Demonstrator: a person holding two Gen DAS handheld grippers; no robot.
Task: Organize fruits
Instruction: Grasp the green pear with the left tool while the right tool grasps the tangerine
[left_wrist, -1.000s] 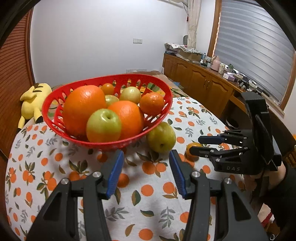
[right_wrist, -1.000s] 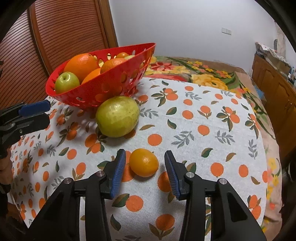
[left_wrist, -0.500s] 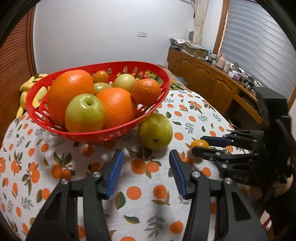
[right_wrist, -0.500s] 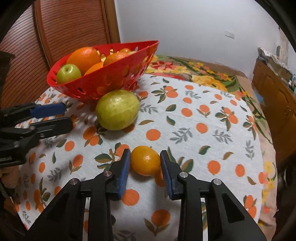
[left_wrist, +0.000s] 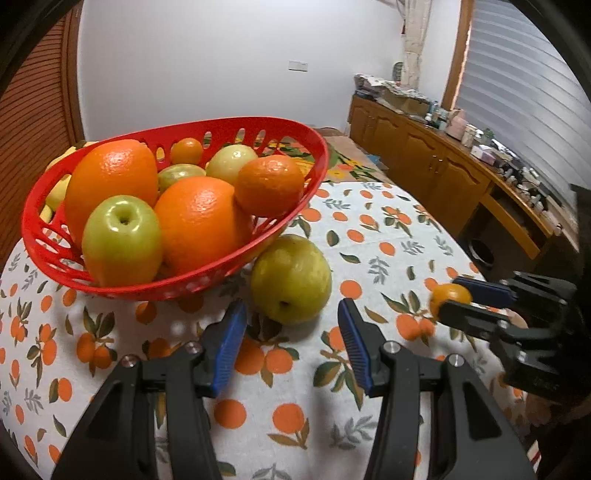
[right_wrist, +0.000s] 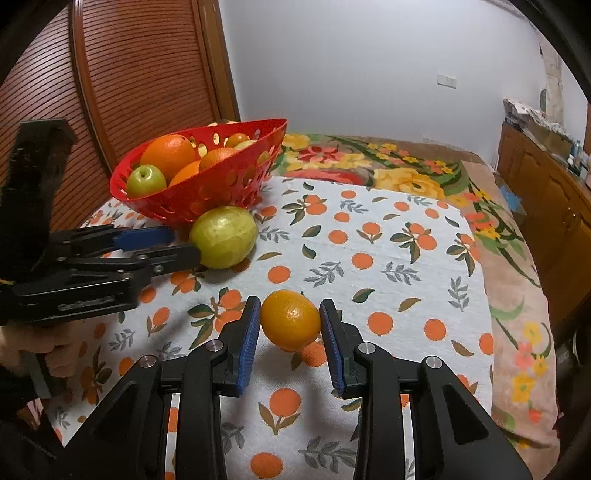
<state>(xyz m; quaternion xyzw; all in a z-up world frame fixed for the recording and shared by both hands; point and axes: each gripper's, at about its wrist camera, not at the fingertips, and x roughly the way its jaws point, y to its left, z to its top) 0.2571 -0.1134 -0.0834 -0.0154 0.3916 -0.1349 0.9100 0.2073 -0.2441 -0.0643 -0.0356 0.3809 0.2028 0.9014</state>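
Clamped in my right gripper (right_wrist: 289, 332) is a small orange citrus fruit (right_wrist: 290, 319); both blue pads (right_wrist: 249, 332) press its sides, the jaws drawn in about as tight as they go, and the fruit sits raised off the tablecloth (right_wrist: 388, 266) with its shadow beneath it; from the left wrist view the same fruit shows at the tips of that gripper on the right side, above the cloth; my left gripper (left_wrist: 291, 334) has nothing in it, its jaws parted a moderate way, the blue pads (left_wrist: 229, 341) standing to either side of a large yellow-green pear-like fruit (left_wrist: 291, 278) without touching it; that fruit lies on the cloth and leans against the outside of the red perforated basket (left_wrist: 280, 218); the basket is heaped with two big oranges (left_wrist: 201, 221), a green apple (left_wrist: 122, 242), a mandarin (left_wrist: 269, 184), a smaller orange fruit at the back and two pale green fruits; the cloth is white with printed oranges and leaves, laid over a flowered blanket (right_wrist: 406, 173); a hand (right_wrist: 44, 349) grips the left tool at the left edge of the right wrist view; behind the basket stands a brown slatted door (right_wrist: 140, 74); a wooden sideboard (left_wrist: 443, 173) with clutter on top runs along the blinds (left_wrist: 528, 92) on the right.
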